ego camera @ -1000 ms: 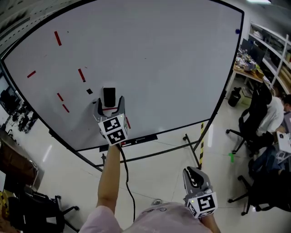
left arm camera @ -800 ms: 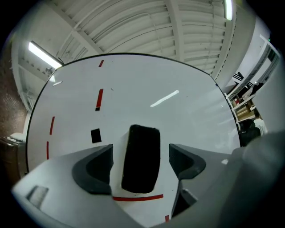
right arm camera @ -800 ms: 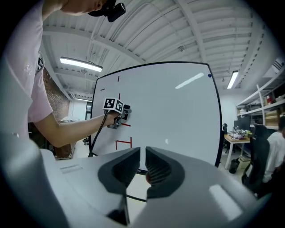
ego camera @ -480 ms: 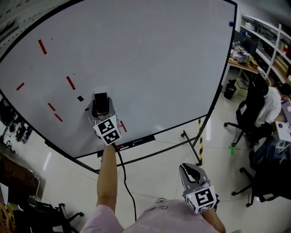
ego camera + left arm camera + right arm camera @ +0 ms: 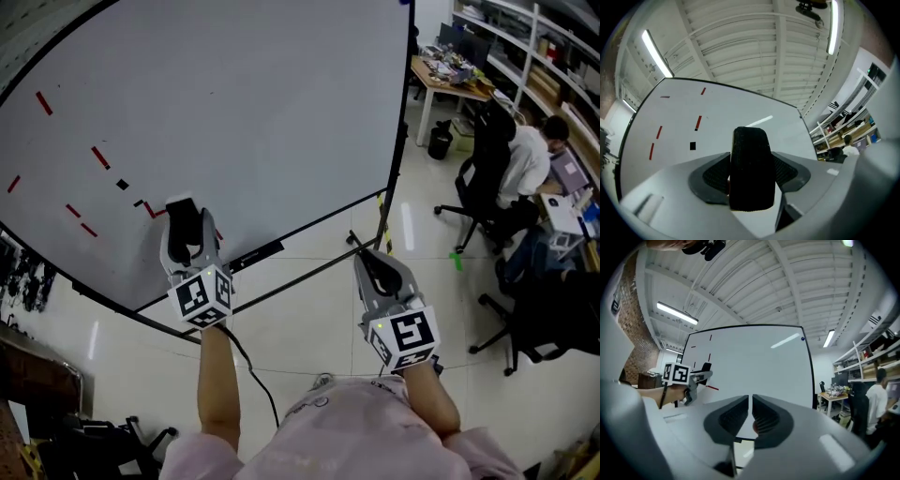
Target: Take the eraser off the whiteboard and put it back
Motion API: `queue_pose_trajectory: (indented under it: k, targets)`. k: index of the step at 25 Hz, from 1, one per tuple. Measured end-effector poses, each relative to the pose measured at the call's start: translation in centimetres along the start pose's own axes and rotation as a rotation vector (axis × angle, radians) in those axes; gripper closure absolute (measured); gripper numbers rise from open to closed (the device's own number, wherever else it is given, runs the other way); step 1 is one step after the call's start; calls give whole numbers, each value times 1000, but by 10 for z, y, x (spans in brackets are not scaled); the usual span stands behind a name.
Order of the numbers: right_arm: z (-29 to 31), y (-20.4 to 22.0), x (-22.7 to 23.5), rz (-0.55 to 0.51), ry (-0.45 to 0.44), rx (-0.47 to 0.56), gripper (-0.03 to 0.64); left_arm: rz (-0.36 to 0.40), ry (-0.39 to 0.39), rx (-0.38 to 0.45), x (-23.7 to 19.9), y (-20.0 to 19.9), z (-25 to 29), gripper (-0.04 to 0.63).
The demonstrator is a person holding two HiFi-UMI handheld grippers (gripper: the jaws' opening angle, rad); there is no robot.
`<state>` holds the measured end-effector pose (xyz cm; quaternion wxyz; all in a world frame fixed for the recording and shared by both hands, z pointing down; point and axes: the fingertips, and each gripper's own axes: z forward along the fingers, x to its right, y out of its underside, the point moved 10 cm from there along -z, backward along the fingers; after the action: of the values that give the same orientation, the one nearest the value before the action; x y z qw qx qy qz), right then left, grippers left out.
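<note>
The black eraser (image 5: 183, 225) is off the whiteboard (image 5: 262, 112), held upright between the jaws of my left gripper (image 5: 185, 214). In the left gripper view the eraser (image 5: 749, 187) fills the gap and both pads press on its sides; the jaws have just been closing on it. The left gripper (image 5: 751, 161) is a short way in front of the board's lower left part (image 5: 740, 112). My right gripper (image 5: 367, 261) hangs lower right over the floor, shut and empty; its jaws (image 5: 750, 404) meet. It sees the left gripper (image 5: 701, 373) before the board.
Red strokes (image 5: 99, 157) and small black squares (image 5: 122, 185) mark the board's left side. A marker tray (image 5: 255, 253) runs along its lower edge, above stand legs (image 5: 375, 248). At the right are a seated person (image 5: 525, 159), office chairs (image 5: 478, 187), a desk and a bin (image 5: 441, 141).
The left gripper closed on the eraser and drew back from the board with it, down and left in the head view. The right gripper rose and its jaws shut. The board slid left in view.
</note>
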<state>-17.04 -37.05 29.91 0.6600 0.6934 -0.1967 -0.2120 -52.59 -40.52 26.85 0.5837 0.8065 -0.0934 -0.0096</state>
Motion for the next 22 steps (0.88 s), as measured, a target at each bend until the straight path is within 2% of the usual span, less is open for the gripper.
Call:
queue_pose_trajectory:
  k: [5, 7, 10, 14, 16, 19, 22]
  targets:
    - [-66, -6, 6, 7, -43, 39, 575, -180, 110, -71, 111, -24, -136, 324]
    - [-104, -1, 8, 1, -71, 43, 558, -212, 139, -100, 156, -39, -190, 324]
    - [-173, 15, 12, 5, -113, 35, 549, -204, 133, -115, 220, -58, -270, 324]
    - [-266, 36, 16, 39, -173, -25, 486, -185, 49, -148, 287, -79, -367, 324]
    - [-306, 36, 18, 54, -205, -38, 477, -175, 36, -189, 315, -89, -407, 324]
    - [-353, 26, 20, 68, -237, -23, 476, -160, 32, -228, 346, -110, -452, 322]
    - [-386, 13, 15, 76, -256, -1, 476, -150, 16, -218, 358, -131, -480, 324]
